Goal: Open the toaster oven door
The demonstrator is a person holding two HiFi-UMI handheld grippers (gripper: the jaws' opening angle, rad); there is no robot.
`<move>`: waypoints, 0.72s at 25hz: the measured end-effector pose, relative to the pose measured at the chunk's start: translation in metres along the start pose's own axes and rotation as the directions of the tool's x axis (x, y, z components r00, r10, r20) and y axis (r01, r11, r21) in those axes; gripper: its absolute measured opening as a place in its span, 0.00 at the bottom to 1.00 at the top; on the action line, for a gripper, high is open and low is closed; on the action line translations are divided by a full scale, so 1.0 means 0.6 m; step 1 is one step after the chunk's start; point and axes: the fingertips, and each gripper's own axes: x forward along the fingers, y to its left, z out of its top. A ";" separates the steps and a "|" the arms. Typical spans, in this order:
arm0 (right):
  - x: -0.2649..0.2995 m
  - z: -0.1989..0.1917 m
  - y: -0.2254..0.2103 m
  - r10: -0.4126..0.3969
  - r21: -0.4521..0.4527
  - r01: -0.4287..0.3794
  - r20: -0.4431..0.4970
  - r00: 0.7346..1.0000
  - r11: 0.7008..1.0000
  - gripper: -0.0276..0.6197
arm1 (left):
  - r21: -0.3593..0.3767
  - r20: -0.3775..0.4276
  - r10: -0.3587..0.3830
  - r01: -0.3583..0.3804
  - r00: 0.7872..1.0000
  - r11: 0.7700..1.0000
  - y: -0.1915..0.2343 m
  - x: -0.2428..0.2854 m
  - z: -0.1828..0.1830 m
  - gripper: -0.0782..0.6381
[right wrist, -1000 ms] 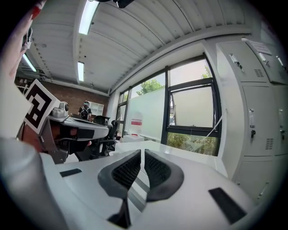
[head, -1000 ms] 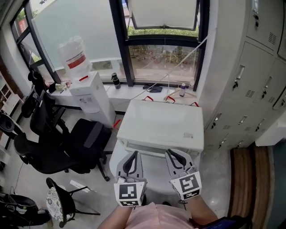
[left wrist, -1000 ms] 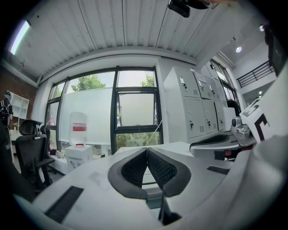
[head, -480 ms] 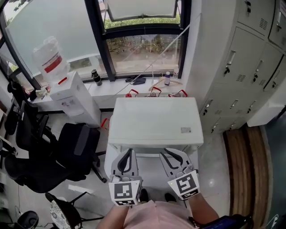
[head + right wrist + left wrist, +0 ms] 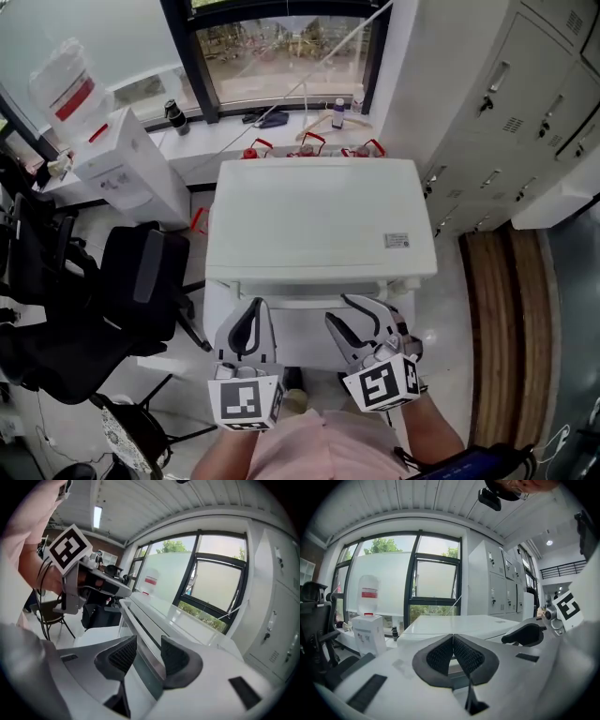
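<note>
Left tongs, right tongs near toaster oven front

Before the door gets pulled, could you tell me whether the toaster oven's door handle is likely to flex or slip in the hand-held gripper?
The door handle looks like a straight, rigid bar, so probably won't flex. Its glossy finish might slip, though the textured pads of the right hand-held gripper straddling it should help.

Dark-framed window ahead; grey lockers right; black office chair, water dispenser left.
</note>
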 end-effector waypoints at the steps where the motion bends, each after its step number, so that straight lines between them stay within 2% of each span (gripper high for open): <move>1: 0.002 -0.002 0.000 -0.003 -0.018 0.003 -0.011 1.000 1.000 0.30 | -0.005 -0.001 -0.001 0.001 1.000 1.000 0.000 0.000 -0.002 0.13; 6: 0.005 -0.010 -0.001 -0.010 -0.095 0.003 -0.073 0.997 0.996 0.26 | -0.014 -0.008 0.001 -0.001 1.000 1.000 0.002 -0.010 -0.008 0.13; 9: 0.007 -0.009 0.003 0.012 -0.137 -0.029 -0.123 0.992 0.990 0.23 | -0.013 -0.011 0.013 -0.013 1.000 1.000 0.008 -0.019 -0.008 0.13; 18: -0.016 -0.013 0.036 0.076 -0.151 -0.099 -0.149 0.986 0.984 0.19 | 0.009 -0.019 0.049 -0.049 0.999 0.999 0.015 -0.051 -0.009 0.13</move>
